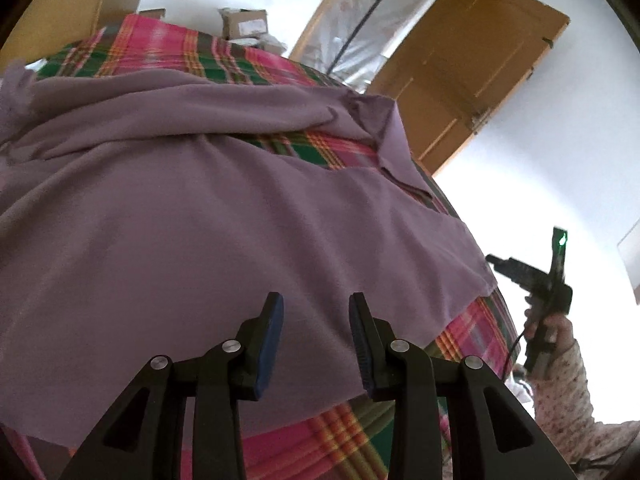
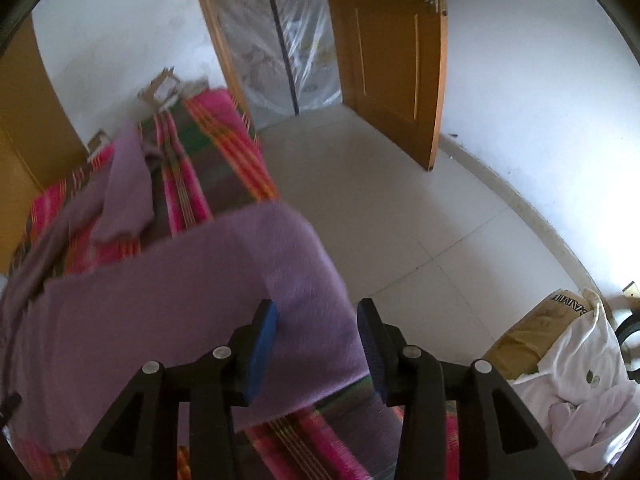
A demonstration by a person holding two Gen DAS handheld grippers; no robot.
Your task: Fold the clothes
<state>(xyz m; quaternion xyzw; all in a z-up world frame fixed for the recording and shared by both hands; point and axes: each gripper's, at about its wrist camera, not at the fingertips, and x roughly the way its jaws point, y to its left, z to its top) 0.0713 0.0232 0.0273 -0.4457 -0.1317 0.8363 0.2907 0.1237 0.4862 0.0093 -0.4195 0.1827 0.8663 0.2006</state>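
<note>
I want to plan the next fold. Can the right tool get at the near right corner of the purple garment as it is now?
Probably yes. The right tool is open and hangs just over the purple garment at the edge of the plaid bedcover. Nothing lies between its pads and the cloth.

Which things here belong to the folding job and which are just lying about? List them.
Job:
- purple knit garment spread on the plaid pink-and-green bedcover
- left hand-held gripper, open
- right hand-held gripper, open

Lying about:
- brown cardboard boxes
- white cloth heap on the floor
- open wooden door
</note>
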